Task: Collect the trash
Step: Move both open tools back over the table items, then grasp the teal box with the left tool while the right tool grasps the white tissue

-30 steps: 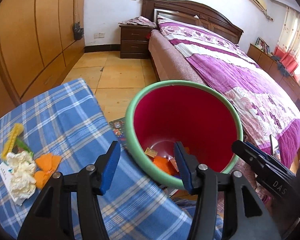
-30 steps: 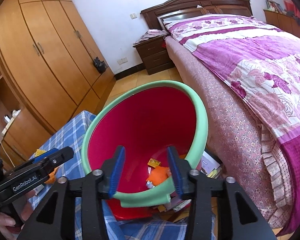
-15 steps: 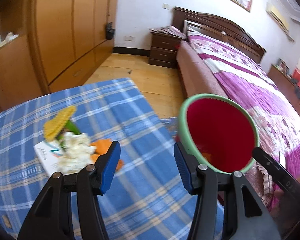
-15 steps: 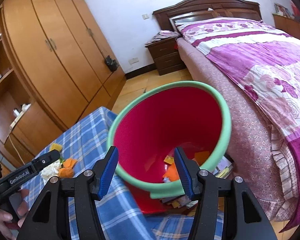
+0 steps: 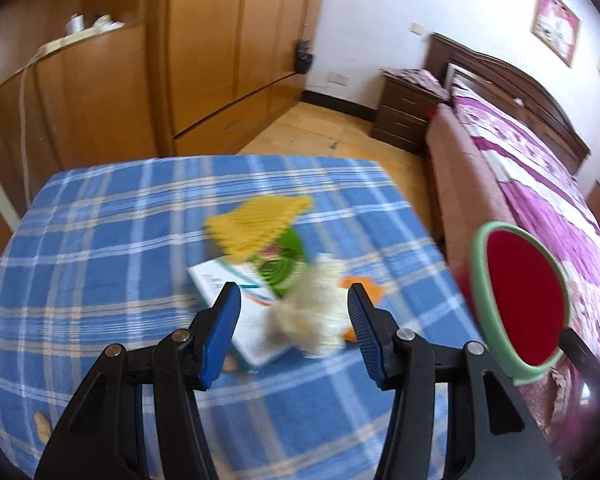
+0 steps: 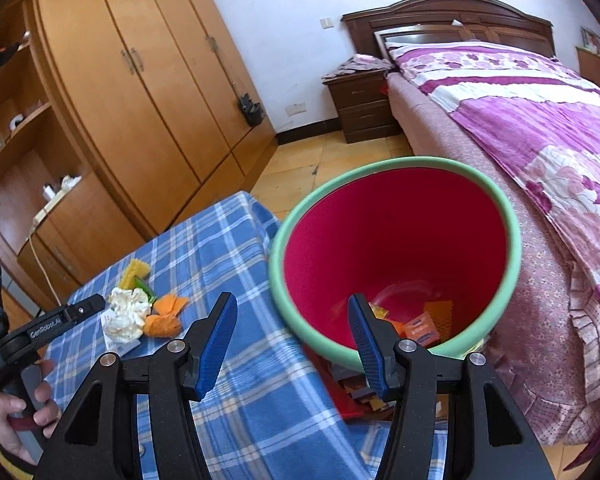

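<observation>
The left gripper [image 5: 294, 306] hangs over the counter [image 5: 100, 240] with jaws wide apart and empty. The trash [image 5: 284, 280] lies just beyond them, the white tissue [image 5: 316, 320] nearest. The right gripper [image 6: 292, 314] is also open, and the bin [image 6: 396, 256] stands beyond its right jaw.

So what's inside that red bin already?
In the bin lie a few orange and yellow wrappers at the bottom. The right gripper's finger and the near rim cover part of the bottom.
</observation>
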Demonstrator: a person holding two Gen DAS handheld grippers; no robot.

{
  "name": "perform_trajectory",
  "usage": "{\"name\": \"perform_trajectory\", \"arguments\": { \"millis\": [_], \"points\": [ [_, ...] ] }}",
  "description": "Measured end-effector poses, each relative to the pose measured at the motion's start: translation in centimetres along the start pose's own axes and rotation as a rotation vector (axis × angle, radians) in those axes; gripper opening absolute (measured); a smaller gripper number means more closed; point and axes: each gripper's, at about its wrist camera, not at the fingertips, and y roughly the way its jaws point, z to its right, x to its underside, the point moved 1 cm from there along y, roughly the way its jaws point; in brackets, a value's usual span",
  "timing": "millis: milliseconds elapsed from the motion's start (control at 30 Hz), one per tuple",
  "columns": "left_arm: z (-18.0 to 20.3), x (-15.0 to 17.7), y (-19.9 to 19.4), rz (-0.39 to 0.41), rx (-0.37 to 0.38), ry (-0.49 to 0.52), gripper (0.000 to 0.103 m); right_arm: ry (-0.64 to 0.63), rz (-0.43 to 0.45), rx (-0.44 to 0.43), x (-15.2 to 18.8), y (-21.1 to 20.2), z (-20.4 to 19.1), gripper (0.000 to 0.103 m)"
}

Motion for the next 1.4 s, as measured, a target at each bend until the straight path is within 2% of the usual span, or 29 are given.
{"name": "perform_trajectory", "arguments": {
  "millis": [200, 400, 633, 733, 800, 867, 967, 1200, 1267, 1400],
  "points": [
    [-3.6, 0.1, 2.2, -0.041, -0.052, -0.071, 0.056, -0.028, -0.026, -0.006, 0.4, 1.3, -1.5, 0.059],
    [-5.0, 0.3, 4.6, -0.094, -0.072, -0.107, 0.056, -0.048, -0.055, -0.006, 0.9, 2.6, -2.5, 0.059],
    [-5.0, 0.5, 6.1, -0.127, 0.016, -0.173, 0.056, -0.066, -0.084, -0.006, 1.2, 3.7, -3.1, 0.059],
    [-4.9, 0.5, 6.4, -0.129, 0.029, -0.192, 0.056, -0.072, -0.093, -0.009, 1.3, 4.0, -3.2, 0.059],
    [-4.7, 0.5, 6.3, -0.115, 0.029, -0.193, 0.052, -0.077, -0.099, -0.012, 1.5, 4.2, -3.3, 0.059],
    [-4.8, 0.4, 5.9, -0.098, 0.048, -0.203, 0.041, -0.080, -0.105, -0.015, 1.5, 4.4, -3.4, 0.059],
    [-5.0, 0.4, 5.3, -0.083, 0.085, -0.225, 0.032, -0.086, -0.111, -0.018, 1.6, 4.6, -3.5, 0.059],
    [-4.5, 0.7, 3.9, -0.075, 0.160, -0.242, 0.024, -0.104, -0.117, -0.035, 1.7, 4.9, -4.4, 0.059],
    [-4.5, 0.6, 3.2, -0.065, 0.175, -0.242, 0.018, -0.114, -0.116, -0.042, 1.6, 4.8, -4.8, 0.059],
    [-4.4, 0.4, 1.1, -0.028, 0.161, -0.208, 0.019, -0.134, -0.112, -0.063, 1.4, 4.7, -5.9, 0.059]
  ]
}}
